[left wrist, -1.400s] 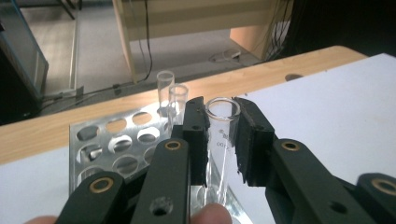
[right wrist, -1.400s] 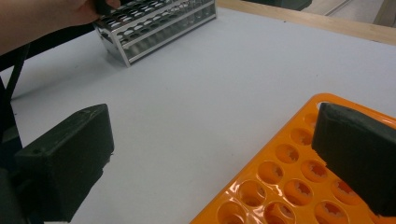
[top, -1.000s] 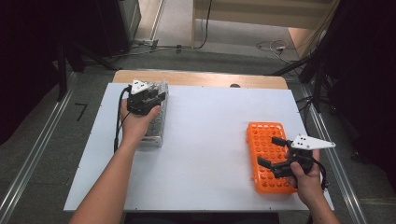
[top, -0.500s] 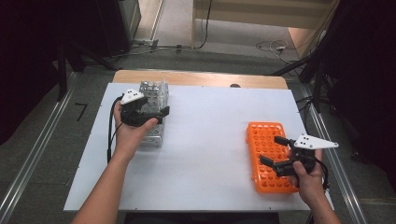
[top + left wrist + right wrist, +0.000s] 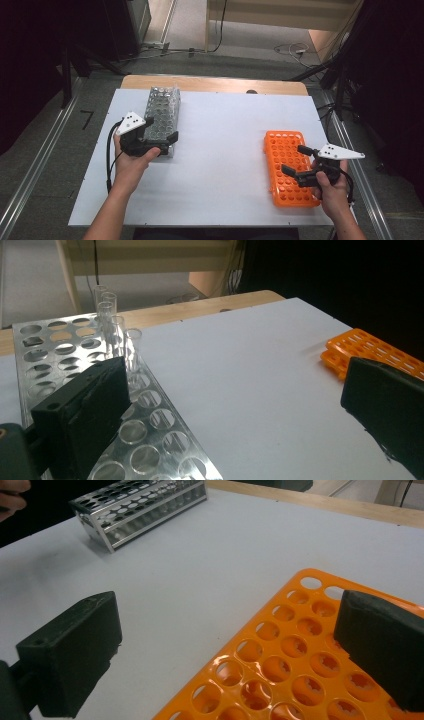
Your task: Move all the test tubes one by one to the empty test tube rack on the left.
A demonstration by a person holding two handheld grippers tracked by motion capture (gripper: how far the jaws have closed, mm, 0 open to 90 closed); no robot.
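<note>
The left gripper (image 5: pixel 159 142) hangs over the near end of the metal rack (image 5: pixel 162 110), its fingers (image 5: pixel 87 415) spread wide with nothing between them; in the left gripper view the left finger sits above the rack's empty holes and the right finger is out over the bare white table (image 5: pixel 220 145). Four clear glass tubes (image 5: pixel 116 335) stand upright in a row ahead of the left finger, toward the far end of the rack. Across the table, the right gripper (image 5: pixel 298 161) hovers over the orange rack (image 5: pixel 282 150), its fingers (image 5: pixel 75 650) also wide apart and empty, one beside the rack's edge and one above its holes, which look unfilled. This reads as the approach before a first pick: the likely job is moving tubes from the metal rack to the orange one. Next, the left fingers would need to go forward, straddle the nearest tube near its top, and close gently.
</note>
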